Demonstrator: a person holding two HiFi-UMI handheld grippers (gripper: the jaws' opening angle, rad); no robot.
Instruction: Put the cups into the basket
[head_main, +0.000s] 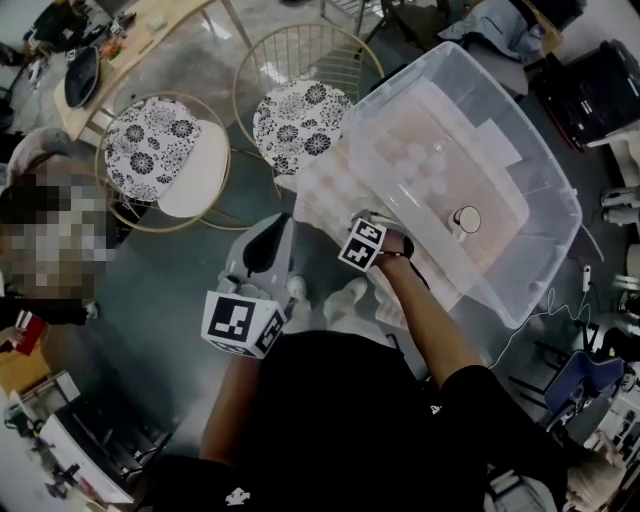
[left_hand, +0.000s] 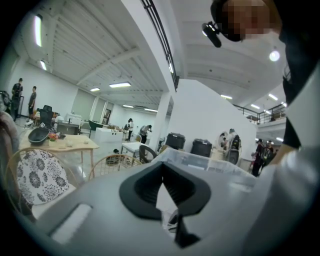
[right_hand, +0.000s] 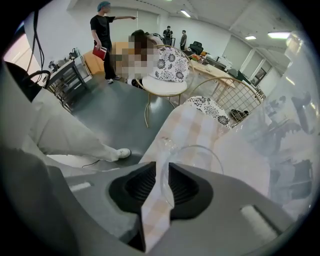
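The right gripper points steeply down at the near edge of the bench, which is covered in a pale checked cloth. Its dark ribbed jaws straddle the rim of a clear, thin-walled plastic cup: one jaw is inside the mouth, the other outside, with the wall in the slot between them. A sliver of gap seems to remain beside the wall, so the jaws look released rather than clenched, though the clear plastic makes this hard to judge. The cup stands upright on the cloth, just beside the large clear plastic basket and outside it.

In the head view the basket sits at a slant on the same bench. A cluster of pale see-through cups shows through its wall, and one more cup stands apart, nearer the person, with its round rim facing up. More clear cups crowd the cloth at the basket's left side, still outside it.

The left gripper is held near level, low and to the left of the bench and well apart from the cups. Its jaws are clenched, the tips meeting, with nothing grasped.

Beyond the bench two round wire chairs with black-and-white floral cushions stand on the grey floor.
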